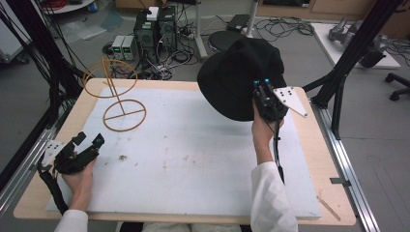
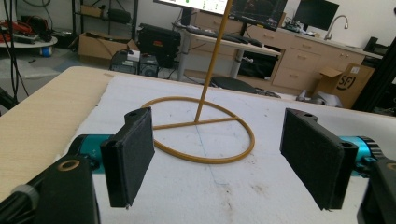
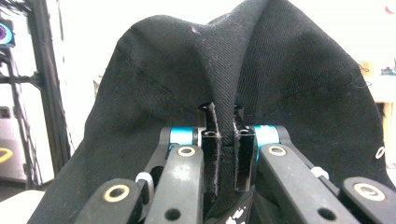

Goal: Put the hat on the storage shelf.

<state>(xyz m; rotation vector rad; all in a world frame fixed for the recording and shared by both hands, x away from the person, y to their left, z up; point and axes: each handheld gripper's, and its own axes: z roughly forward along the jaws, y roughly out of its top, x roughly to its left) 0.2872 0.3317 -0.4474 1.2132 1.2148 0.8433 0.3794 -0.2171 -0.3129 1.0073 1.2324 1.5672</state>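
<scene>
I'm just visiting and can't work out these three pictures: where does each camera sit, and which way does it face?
High view: above the person's side of the table, looking forward and down; both forearms, the left gripper and the right gripper show.
Left gripper view: rides the left gripper, looking between its open jaws at the hat stand.
Right gripper view: rides the right gripper, jaws shut on the black hat.
Shared: high and left views both show the stand; high and right views, the hat.
</scene>
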